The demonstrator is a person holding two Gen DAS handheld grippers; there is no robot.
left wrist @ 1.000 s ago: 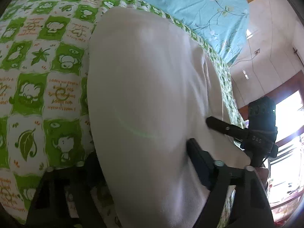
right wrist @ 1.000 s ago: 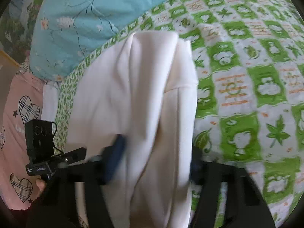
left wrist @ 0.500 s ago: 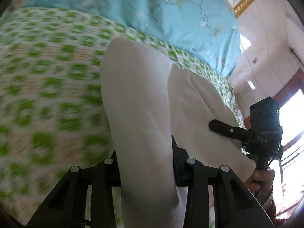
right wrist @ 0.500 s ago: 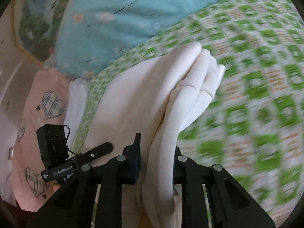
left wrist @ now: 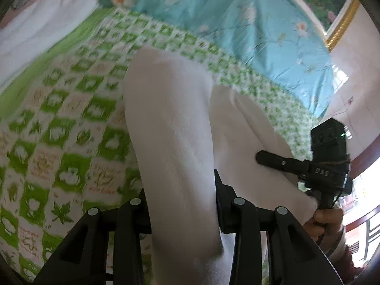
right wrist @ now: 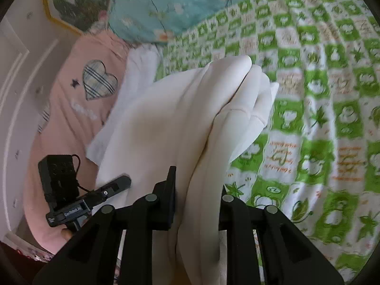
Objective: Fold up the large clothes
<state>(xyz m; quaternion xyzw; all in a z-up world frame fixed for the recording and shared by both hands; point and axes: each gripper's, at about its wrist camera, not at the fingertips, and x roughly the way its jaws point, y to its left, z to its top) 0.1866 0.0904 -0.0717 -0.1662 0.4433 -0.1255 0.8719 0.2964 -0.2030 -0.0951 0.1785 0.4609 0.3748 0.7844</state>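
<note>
Clamping the white garment (left wrist: pixel 171 128) are both tongs (left wrist: pixel 180 204) (right wrist: pixel 197 190).

We see a soft, matt white fleecy garment (left wrist: pixel 171 130) pinched in matt black plastic grippers, left gripper (left wrist: pixel 182 204) and right gripper (right wrist: pixel 197 201), above a printed cotton-like bedsheet (right wrist: pixel 308 95) and a smooth blue quilt (left wrist: pixel 237 23).

The garment (left wrist: pixel 171 128) hangs over the bedsheet (left wrist: pixel 59 142), quilt (left wrist: pixel 237 35) behind.

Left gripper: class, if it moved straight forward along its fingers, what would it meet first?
The left gripper already clamps the white garment, so that fabric comes first; beyond it, probably the green checked bedsheet, though depth is unclear.
</note>
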